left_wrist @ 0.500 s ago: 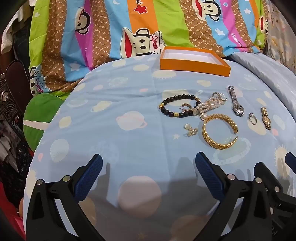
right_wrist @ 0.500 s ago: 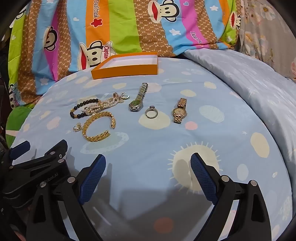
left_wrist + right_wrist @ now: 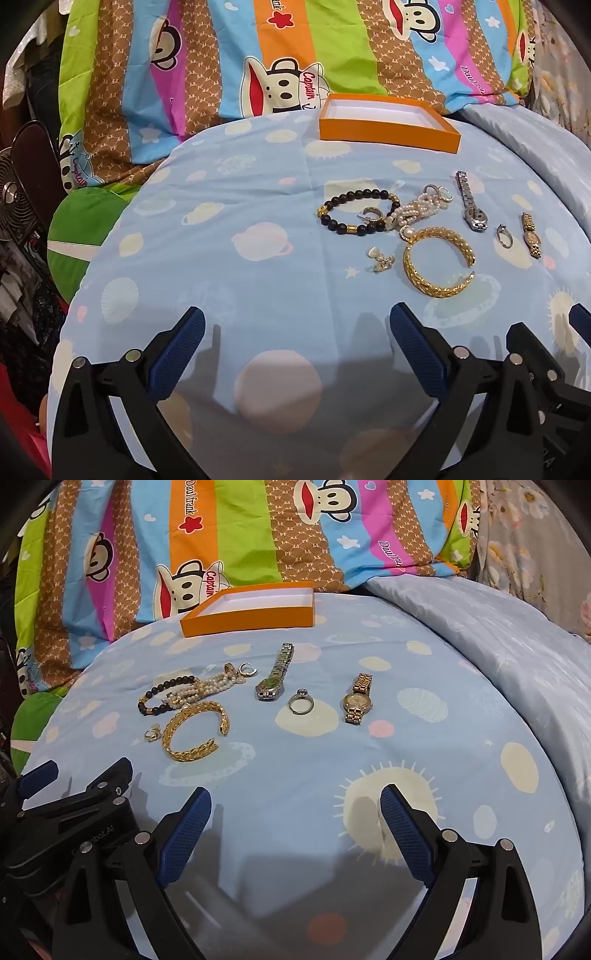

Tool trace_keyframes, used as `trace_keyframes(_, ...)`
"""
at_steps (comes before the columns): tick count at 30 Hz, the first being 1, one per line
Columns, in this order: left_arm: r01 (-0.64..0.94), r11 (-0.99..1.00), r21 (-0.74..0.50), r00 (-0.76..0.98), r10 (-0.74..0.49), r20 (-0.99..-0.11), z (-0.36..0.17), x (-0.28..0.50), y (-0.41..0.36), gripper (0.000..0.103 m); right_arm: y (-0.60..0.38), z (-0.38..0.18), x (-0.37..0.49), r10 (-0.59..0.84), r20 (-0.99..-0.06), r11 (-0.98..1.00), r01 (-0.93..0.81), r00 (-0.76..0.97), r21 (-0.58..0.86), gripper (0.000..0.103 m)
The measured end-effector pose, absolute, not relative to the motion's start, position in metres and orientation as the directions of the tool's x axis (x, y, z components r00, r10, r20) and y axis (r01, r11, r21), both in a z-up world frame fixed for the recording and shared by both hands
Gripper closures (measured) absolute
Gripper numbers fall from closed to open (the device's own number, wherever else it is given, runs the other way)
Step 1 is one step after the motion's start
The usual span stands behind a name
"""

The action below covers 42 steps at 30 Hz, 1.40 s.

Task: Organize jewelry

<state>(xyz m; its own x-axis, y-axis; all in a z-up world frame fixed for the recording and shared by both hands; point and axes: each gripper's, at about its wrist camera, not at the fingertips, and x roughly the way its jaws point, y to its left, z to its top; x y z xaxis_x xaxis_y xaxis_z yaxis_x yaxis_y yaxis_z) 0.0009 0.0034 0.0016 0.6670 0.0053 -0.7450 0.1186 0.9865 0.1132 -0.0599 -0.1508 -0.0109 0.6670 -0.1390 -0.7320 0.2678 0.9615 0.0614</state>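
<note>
An open orange box (image 3: 388,131) with a white inside sits at the far side of the blue sheet; it also shows in the right wrist view (image 3: 251,611). In front of it lie a black bead bracelet (image 3: 356,216), a pearl bracelet (image 3: 417,212), a gold cuff (image 3: 437,262), small earrings (image 3: 380,258), a silver watch (image 3: 273,675), a silver ring (image 3: 301,701) and a gold watch (image 3: 357,698). My left gripper (image 3: 297,341) is open and empty, short of the jewelry. My right gripper (image 3: 295,821) is open and empty, near the gold watch side.
A striped cartoon-monkey quilt (image 3: 258,55) is bunched behind the box. A folded pale blue blanket (image 3: 498,627) rises at the right. A black fan (image 3: 18,203) and clutter stand past the bed's left edge. The left gripper body (image 3: 74,812) shows at the lower left of the right wrist view.
Both grippers have barely moved; the views sit a touch closer to the jewelry. Nothing was picked up or shifted.
</note>
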Motion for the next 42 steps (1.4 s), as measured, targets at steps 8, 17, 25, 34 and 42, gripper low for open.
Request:
trace_keyframes(8, 0.119, 0.986, 0.118, 0.669, 0.008, -0.743, 0.0029, -0.0006, 0.0049, 0.005, -0.1508, -0.0112, -0.0598, -0.139, -0.733, 0.961, 0.268, 0.666, 0.062, 0.012)
trace_keyframes(17, 0.118, 0.986, 0.121, 0.669, 0.011, -0.743, 0.0028, -0.0009, 0.0035, 0.005, -0.1517, -0.0119, -0.0595, -0.138, -0.734, 0.961, 0.269, 0.665, 0.062, 0.012)
trace_keyframes(25, 0.118, 0.985, 0.122, 0.669, 0.012, -0.743, 0.003, -0.0009, 0.0031, 0.005, -0.1515, -0.0118, -0.0596, -0.137, -0.734, 0.961, 0.268, 0.665, 0.063, 0.012)
trace_keyframes(34, 0.117, 0.985, 0.124, 0.67, 0.014, -0.742, 0.0036, -0.0012, 0.0025, 0.005, -0.1522, -0.0119, -0.0597, -0.136, -0.735, 0.961, 0.268, 0.664, 0.064, 0.012)
trace_keyframes(42, 0.117, 0.985, 0.125, 0.671, 0.014, -0.742, 0.0032, -0.0013, 0.002, 0.005, -0.1525, -0.0119, -0.0596, -0.136, -0.735, 0.961, 0.269, 0.664, 0.065, 0.012)
